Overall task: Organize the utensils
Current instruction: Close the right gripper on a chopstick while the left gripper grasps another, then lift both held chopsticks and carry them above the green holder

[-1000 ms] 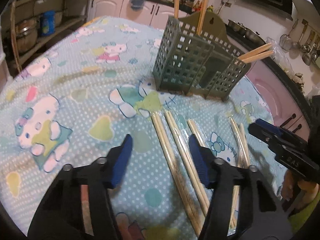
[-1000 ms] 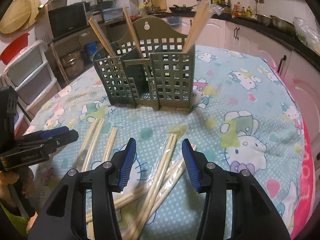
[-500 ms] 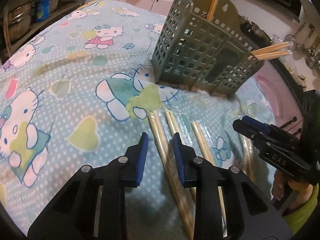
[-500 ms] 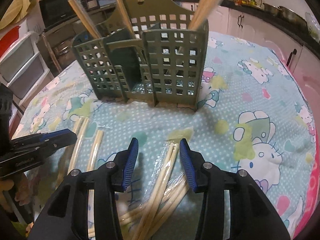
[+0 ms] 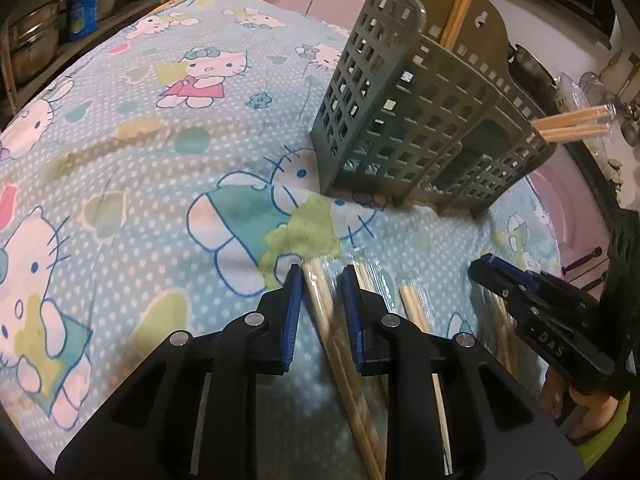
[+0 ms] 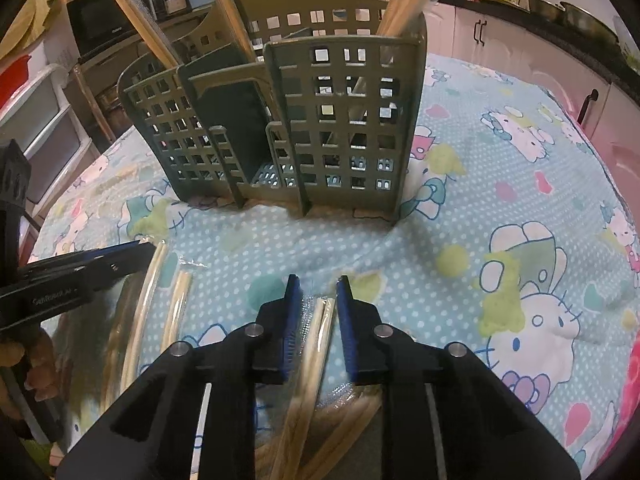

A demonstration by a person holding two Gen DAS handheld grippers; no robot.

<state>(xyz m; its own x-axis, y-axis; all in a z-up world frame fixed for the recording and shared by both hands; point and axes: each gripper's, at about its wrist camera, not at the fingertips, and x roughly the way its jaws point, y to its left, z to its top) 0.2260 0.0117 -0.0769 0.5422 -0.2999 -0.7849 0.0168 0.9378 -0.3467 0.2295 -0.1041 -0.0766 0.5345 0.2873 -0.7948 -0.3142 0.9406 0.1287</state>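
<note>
A green slotted utensil holder [image 5: 400,120] [image 6: 344,120] stands on the Hello Kitty cloth, with chopsticks [image 5: 460,8] [image 6: 404,4] upright in its compartments. Several plastic-wrapped chopstick pairs lie on the cloth in front of it. My left gripper [image 5: 320,280] is shut on the end of one wrapped pair [image 5: 320,312]. My right gripper [image 6: 318,290] has its jaws closing on another wrapped pair [image 6: 320,332], pads against the wrapper. Each gripper shows in the other's view: the right gripper [image 5: 486,266] at the right edge, the left gripper [image 6: 144,246] at the left edge.
More wrapped pairs lie loose beside the held ones [image 5: 412,308] [image 6: 176,304]. The table's edge falls off to pink cabinets [image 5: 568,200] on one side. A shelf with pots [image 5: 36,48] and a microwave [image 6: 100,20] stand beyond the table. A person's hand [image 6: 24,364] holds the left gripper.
Both grippers have come down and forward toward the holder. Each one's jaws have narrowed from wide apart to close around the end of a wrapped chopstick pair.
</note>
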